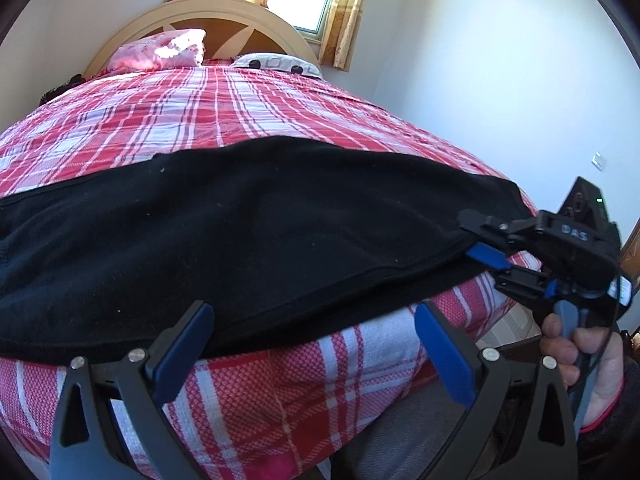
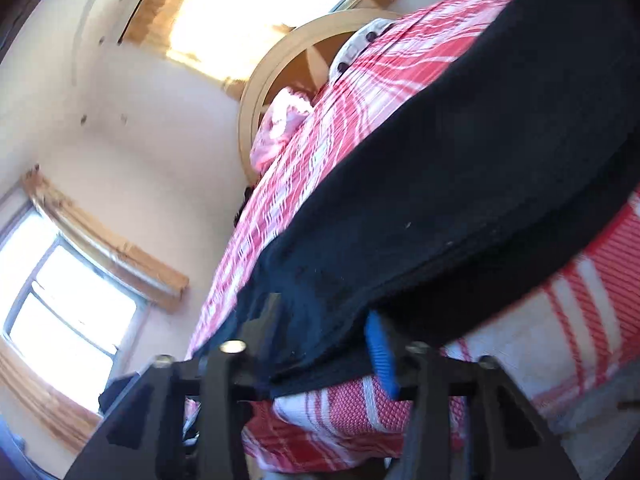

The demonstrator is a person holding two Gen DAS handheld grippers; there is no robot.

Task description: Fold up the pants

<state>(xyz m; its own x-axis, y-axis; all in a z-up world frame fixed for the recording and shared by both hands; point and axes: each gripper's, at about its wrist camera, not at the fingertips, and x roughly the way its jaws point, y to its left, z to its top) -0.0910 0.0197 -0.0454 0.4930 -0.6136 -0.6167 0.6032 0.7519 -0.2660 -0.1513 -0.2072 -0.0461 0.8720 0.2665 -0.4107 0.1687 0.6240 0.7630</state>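
Black pants [image 1: 248, 232] lie spread across the near edge of a bed with a red and white plaid cover [image 1: 208, 108]. My left gripper [image 1: 316, 320] is open, its blue-padded fingers [image 1: 188, 344] just below the pants' front hem, holding nothing. My right gripper [image 1: 480, 246] shows at the right in the left wrist view, its jaws closing around the pants' right end. In the right wrist view the right gripper [image 2: 320, 332] has the black cloth [image 2: 440, 184] between its fingers; a blue pad [image 2: 380, 350] presses under the hem.
A pink pillow [image 1: 160, 52] and a white patterned pillow [image 1: 276, 65] lie against the wooden headboard [image 1: 208, 12]. A window with yellow curtains [image 1: 344, 12] is behind. A white wall [image 1: 500, 80] stands at the right of the bed.
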